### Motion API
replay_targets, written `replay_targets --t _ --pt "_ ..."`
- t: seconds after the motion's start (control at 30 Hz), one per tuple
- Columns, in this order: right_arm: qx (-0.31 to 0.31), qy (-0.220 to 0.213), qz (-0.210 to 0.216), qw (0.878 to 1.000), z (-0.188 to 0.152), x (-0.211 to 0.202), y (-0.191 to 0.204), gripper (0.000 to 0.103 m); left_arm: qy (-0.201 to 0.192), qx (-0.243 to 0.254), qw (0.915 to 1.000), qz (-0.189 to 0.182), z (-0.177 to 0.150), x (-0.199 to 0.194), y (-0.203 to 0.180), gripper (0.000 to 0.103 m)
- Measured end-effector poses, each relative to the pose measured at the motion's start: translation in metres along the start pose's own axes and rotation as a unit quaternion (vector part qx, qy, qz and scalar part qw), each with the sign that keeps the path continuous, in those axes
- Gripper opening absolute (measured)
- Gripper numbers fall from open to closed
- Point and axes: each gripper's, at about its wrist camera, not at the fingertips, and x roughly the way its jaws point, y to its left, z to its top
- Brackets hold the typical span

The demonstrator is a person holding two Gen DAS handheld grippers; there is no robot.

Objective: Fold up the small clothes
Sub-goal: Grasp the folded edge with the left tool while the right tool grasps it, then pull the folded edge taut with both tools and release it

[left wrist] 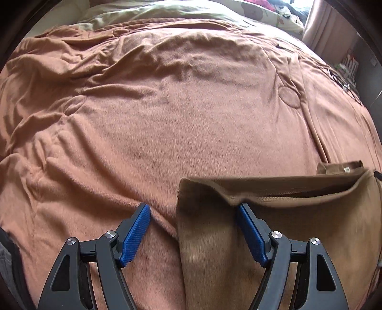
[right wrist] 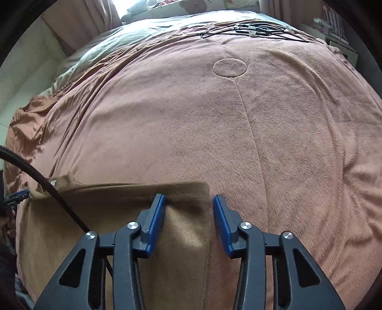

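Observation:
A small brown garment (left wrist: 298,214) lies flat on the pink-brown blanket (left wrist: 167,107), its waistband edge running across the lower right of the left wrist view. My left gripper (left wrist: 193,209) stands open over the garment's left corner, with the cloth edge between the blue pads (left wrist: 136,236). In the right wrist view the same garment (right wrist: 71,226) fills the lower left. My right gripper (right wrist: 189,200) is open astride its right corner; nothing is pinched. A white label (right wrist: 53,183) shows at the garment's far edge.
The blanket (right wrist: 262,143) covers the whole bed, wrinkled on the left side. Black cables and a small device (right wrist: 253,29) lie at the far edge. A pale quilt (left wrist: 167,12) is bunched at the head. A black cable (right wrist: 35,176) crosses the right wrist view.

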Motion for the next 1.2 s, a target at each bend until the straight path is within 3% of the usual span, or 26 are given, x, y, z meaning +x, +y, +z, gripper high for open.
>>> replay_targets --t 0.2,0.37,0.43,0.53,0.83,1.03,1.2 --pt "0.011 0.003 0.028 1.0 0.003 0.004 -0.011 0.033 0.005 -0.009 0.9998 -0.016 0.006 0.007 0.007 0.063" --pt "0.017 0.002 0.027 0.999 0.003 0.003 -0.017 0.014 -0.005 -0.023 0.9994 -0.025 0.005 0.008 0.012 0.048" --pt "0.015 -0.001 0.024 1.0 0.002 0.002 -0.015 0.007 -0.008 -0.025 0.9994 -0.024 0.005 0.007 0.014 0.025" --pt "0.005 -0.007 0.025 1.0 0.001 -0.004 -0.01 0.003 -0.013 -0.021 0.9994 -0.024 0.003 0.001 0.013 0.007" --pt "0.0 -0.066 0.027 0.997 -0.002 -0.046 0.0 0.002 -0.064 -0.034 0.9972 -0.021 0.004 -0.038 0.022 0.006" --pt "0.004 -0.089 0.024 0.996 -0.005 -0.051 0.007 0.002 -0.072 -0.036 0.9967 -0.007 0.007 -0.046 0.025 0.006" --pt "0.007 -0.082 0.011 0.997 0.001 -0.037 0.005 0.001 -0.067 -0.037 0.997 0.003 0.009 -0.036 0.024 0.006"
